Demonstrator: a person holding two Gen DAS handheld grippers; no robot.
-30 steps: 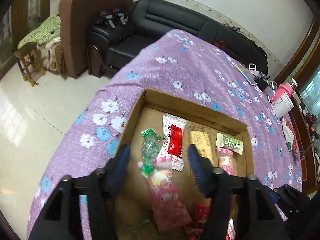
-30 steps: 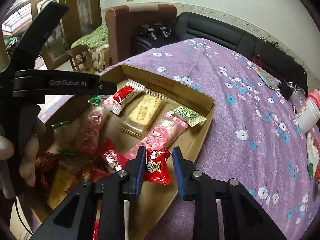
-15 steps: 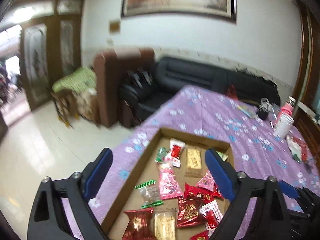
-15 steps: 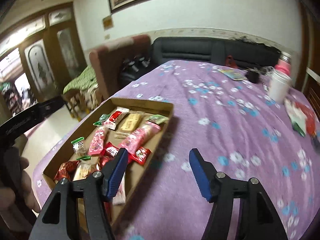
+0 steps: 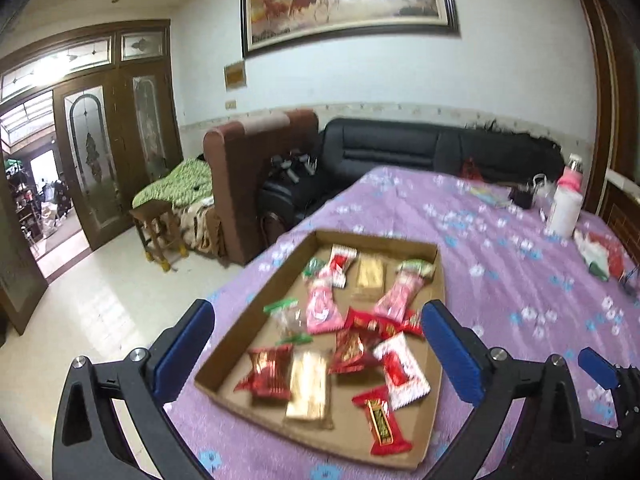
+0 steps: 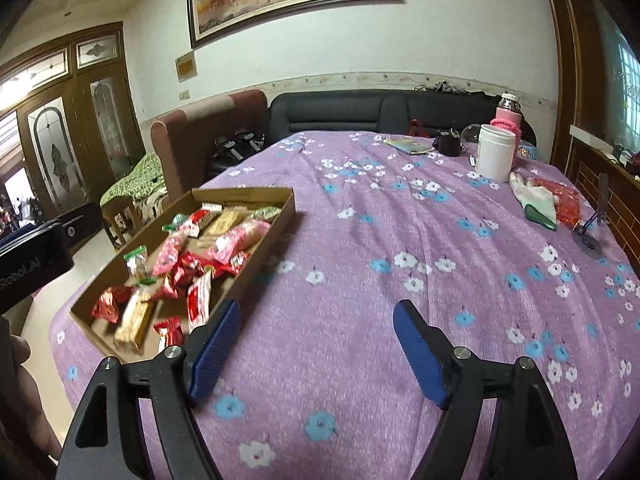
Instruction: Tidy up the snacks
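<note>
A shallow cardboard tray [image 5: 372, 237] lies on the purple flowered tablecloth [image 5: 500, 280], near the table's left edge. Inside it lie several wrapped snacks: pink packets [image 5: 322, 310], red packets [image 5: 386, 428], gold biscuit packs [image 5: 308, 390] and green-ended sweets [image 5: 286, 314]. My left gripper [image 5: 316, 320] hangs above and short of the tray, its jaws wide and still opening, with nothing between them. My right gripper [image 6: 318, 316] is over bare cloth to the right of the tray [image 6: 266, 246], jaws also opening and empty. The left gripper's black body [image 6: 36, 256] shows at the right wrist view's left edge.
At the table's far right stand a white jar [image 6: 495, 152], a pink bottle [image 6: 509, 118], a white glove [image 6: 534, 196] and a small black stand [image 6: 588, 238]. Beyond the table are a black sofa [image 5: 400, 148], a brown armchair [image 5: 240, 172] and a wooden stool [image 5: 158, 232].
Both grippers pulled back and rose away from the tray while their jaws widened. The right one let go of a red packet, which stays in the tray.
</note>
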